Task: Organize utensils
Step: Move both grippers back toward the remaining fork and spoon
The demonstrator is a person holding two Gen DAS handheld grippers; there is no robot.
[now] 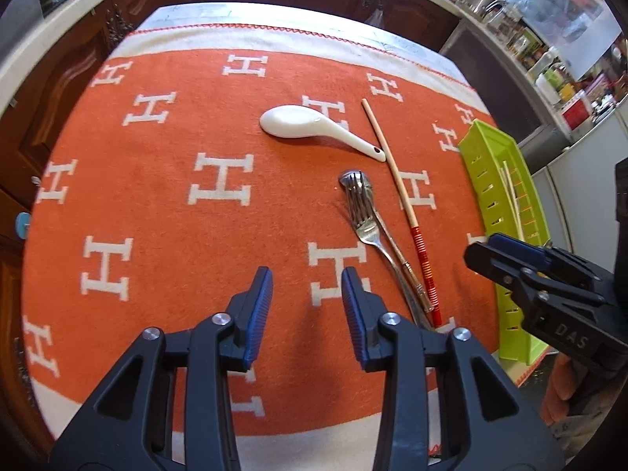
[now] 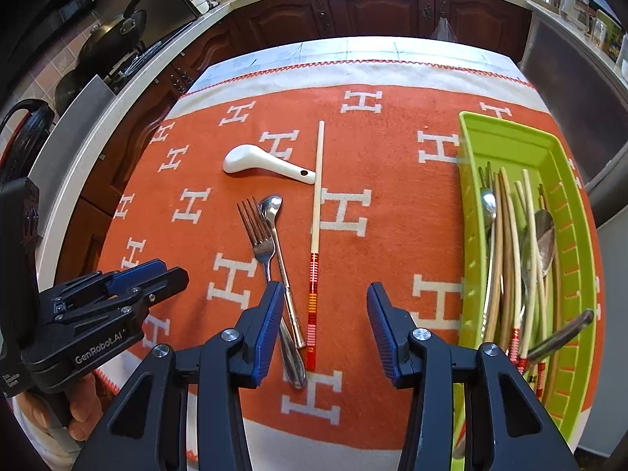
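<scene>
Both grippers hover over the orange blanket [image 2: 392, 212] with the white H pattern, and neither has anything in it. The left gripper [image 1: 307, 280] has its blue pads spread apart above bare cloth, with the loose cutlery off to its right. The right gripper [image 2: 325, 298] is parted too, straddling the red-banded end of the single chopstick [image 2: 316, 212] without touching it; its left finger [image 2: 271, 314] sits over the handles of the fork [image 2: 257, 235] and the metal spoon [image 2: 274, 219].

4 utensils lie loose on the blanket. The white ceramic soup spoon [image 2: 259, 161] lies farthest out, its handle tip right by the chopstick. The fork and metal spoon lie together, handles crossing near the right gripper.

On the right stands the lime-green slotted tray [image 2: 506, 137], already loaded: a bundle of pale chopsticks [image 2: 506, 235], at least 2 metal spoons, and what may be a dark-handled knife [image 2: 565, 337] at the near end, though it is blurred.
</scene>
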